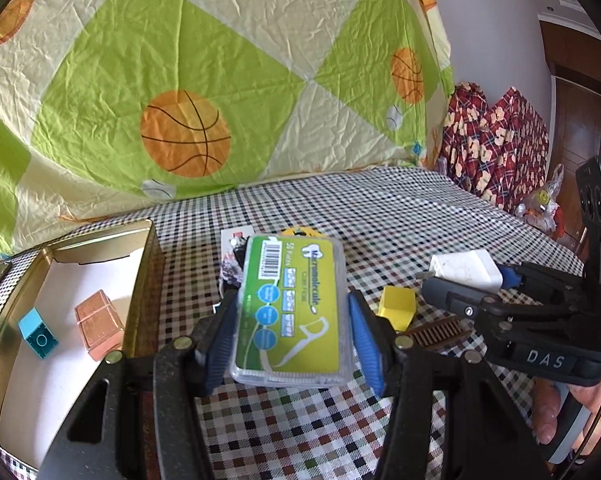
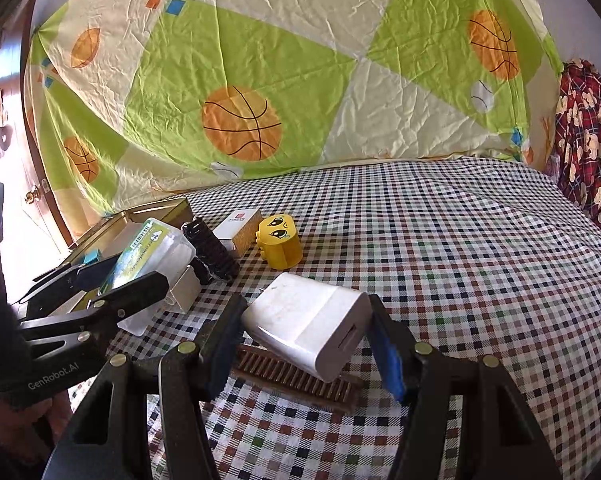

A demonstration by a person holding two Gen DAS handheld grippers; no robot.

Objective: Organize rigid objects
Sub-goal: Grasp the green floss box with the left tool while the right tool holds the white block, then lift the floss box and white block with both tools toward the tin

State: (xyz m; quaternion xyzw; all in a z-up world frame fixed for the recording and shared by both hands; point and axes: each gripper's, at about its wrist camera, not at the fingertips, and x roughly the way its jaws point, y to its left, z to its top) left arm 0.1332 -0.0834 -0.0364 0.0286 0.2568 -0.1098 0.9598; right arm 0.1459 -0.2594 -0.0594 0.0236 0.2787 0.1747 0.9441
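**Two grippers, two held objects above the checked cloth**

Your left gripper (image 1: 292,320) is clamped on the floss-pick box (image 1: 290,308), a clear flat plastic case with a green and yellow label, a barcode and a drawing of a floss pick. The box sits between the blue pads (image 1: 366,340), label up, its long axis running forward along the fingers and its far end reaching past their tips. It is held just to the right of the open metal tin (image 1: 60,248), which contains a blue toy brick (image 1: 36,332) and a copper-coloured block (image 1: 98,324).

Your right gripper (image 2: 304,340) is closed on the white charger (image 2: 306,324), a rounded white plug block with a slot in its near face, tilted between the pads. A brown comb (image 2: 296,380) lies on the checked tablecloth (image 2: 460,260) directly beneath the charger. Beyond it on the cloth stand a yellow face toy (image 2: 280,242), a black ridged object (image 2: 212,248) and a small white box (image 2: 240,224). From the left wrist view, a yellow block (image 1: 398,306) lies on the cloth between the two grippers.
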